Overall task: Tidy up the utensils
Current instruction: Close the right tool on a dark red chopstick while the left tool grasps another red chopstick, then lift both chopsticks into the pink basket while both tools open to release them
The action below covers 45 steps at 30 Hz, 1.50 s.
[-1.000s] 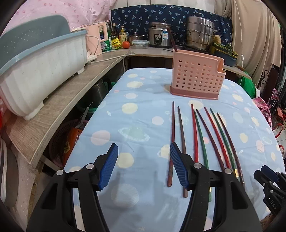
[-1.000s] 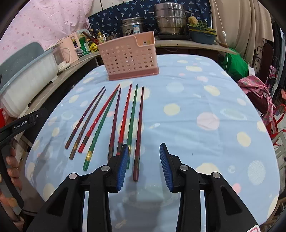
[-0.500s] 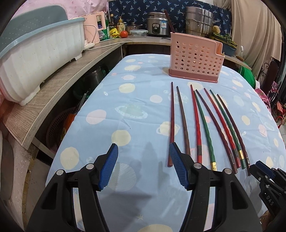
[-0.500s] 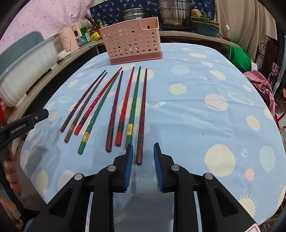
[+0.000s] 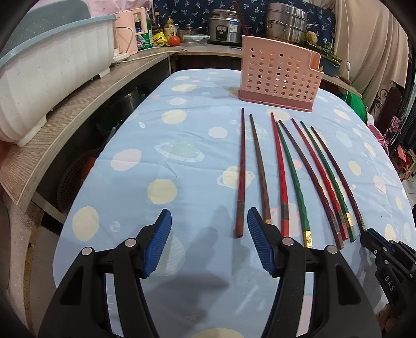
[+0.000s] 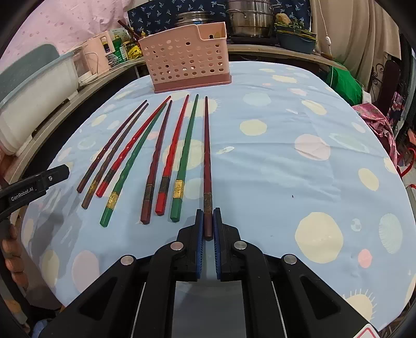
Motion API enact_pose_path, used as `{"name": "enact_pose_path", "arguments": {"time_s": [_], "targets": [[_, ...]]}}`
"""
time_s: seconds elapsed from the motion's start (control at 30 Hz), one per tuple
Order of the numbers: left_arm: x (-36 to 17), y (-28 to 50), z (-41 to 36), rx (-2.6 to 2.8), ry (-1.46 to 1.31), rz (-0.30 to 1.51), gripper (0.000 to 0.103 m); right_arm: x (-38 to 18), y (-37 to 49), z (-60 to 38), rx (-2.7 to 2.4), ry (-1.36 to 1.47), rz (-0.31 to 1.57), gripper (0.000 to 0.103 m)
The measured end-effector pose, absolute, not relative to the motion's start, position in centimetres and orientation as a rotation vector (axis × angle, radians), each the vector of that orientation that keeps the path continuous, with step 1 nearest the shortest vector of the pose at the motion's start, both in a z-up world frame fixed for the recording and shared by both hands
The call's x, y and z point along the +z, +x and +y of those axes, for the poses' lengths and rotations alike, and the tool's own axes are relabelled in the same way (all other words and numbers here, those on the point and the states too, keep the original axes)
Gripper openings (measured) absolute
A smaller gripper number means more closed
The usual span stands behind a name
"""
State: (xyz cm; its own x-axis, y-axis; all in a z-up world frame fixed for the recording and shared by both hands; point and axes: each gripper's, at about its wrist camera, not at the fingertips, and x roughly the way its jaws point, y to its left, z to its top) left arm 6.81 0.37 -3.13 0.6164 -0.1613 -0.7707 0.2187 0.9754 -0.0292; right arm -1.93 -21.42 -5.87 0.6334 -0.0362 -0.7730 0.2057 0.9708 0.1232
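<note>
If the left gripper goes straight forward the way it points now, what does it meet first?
Probably the thick end of the leftmost dark red chopstick, lying just ahead between the open left gripper fingers. Height above the tablecloth is unclear.

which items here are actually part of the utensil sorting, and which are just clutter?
Part of the job:
- eight chopsticks in a row on the tablecloth
- dark brown chopstick, rightmost, clamped at its end by the right gripper
- pink perforated holder
- left gripper, open, near the leftmost chopstick

Just lying about:
- rice cooker
- steel pots
- tomato
- white tub
</note>
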Motion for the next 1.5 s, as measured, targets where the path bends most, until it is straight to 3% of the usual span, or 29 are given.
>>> {"name": "enact_pose_path", "arguments": {"time_s": [0.4,0.63,0.83,1.5], "targets": [[-5.0,8.1,-0.9,-0.230,0.078,0.924,0.058,-5.9,-1.9,-21.6,-0.139,0.218,0.872,0.007],[-5.8,8.7,-0.9,-0.242,0.060,0.957,0.039,-5.9,-1.9,-21.6,-0.139,0.218,0.871,0.007],[-5.8,8.7,-0.7,-0.250,0.061,0.963,0.010,-5.9,-2.0,-21.6,-0.139,0.217,0.871,0.007],[-3.8,7.4,0.8,-0.252,0.036,0.945,0.007,-4.1,-3.2,-22.1,-0.154,0.233,0.832,0.007]]}}
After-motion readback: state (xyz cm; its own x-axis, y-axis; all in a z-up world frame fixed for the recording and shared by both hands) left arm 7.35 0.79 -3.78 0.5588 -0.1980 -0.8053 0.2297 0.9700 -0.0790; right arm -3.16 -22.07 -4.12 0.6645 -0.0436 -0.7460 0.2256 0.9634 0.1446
